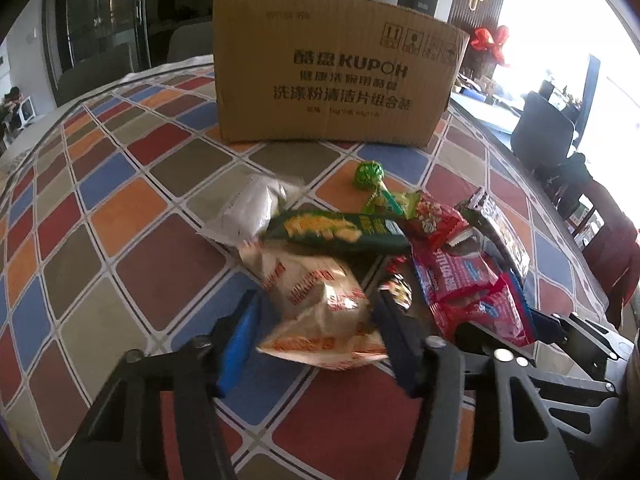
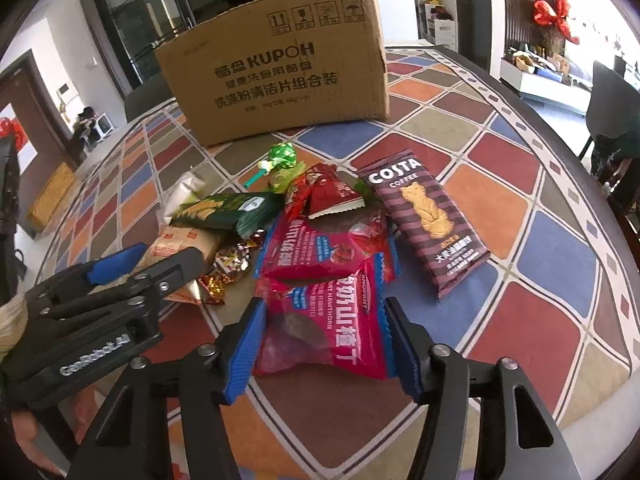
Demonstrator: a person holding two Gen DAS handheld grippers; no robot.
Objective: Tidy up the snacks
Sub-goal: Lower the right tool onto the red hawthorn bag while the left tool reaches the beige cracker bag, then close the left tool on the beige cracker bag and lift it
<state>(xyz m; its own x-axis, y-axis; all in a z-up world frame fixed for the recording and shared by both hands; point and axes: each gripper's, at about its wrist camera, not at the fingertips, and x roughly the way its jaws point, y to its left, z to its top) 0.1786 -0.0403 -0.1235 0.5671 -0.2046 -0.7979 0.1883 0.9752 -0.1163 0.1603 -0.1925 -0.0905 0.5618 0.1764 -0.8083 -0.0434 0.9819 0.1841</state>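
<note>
A pile of snacks lies on the patterned table before a cardboard box. My left gripper is shut on a cream and orange snack bag, which also shows in the right wrist view. My right gripper is shut on a pink hawthorn packet, which also shows in the left wrist view. A second pink packet, a green biscuit pack, a Costa biscuit pack, a red packet and a green lollipop lie around.
A white packet lies left of the pile. Foil-wrapped candies sit between the two grippers. The checked tablecloth covers the round table. Chairs stand at the table's right edge.
</note>
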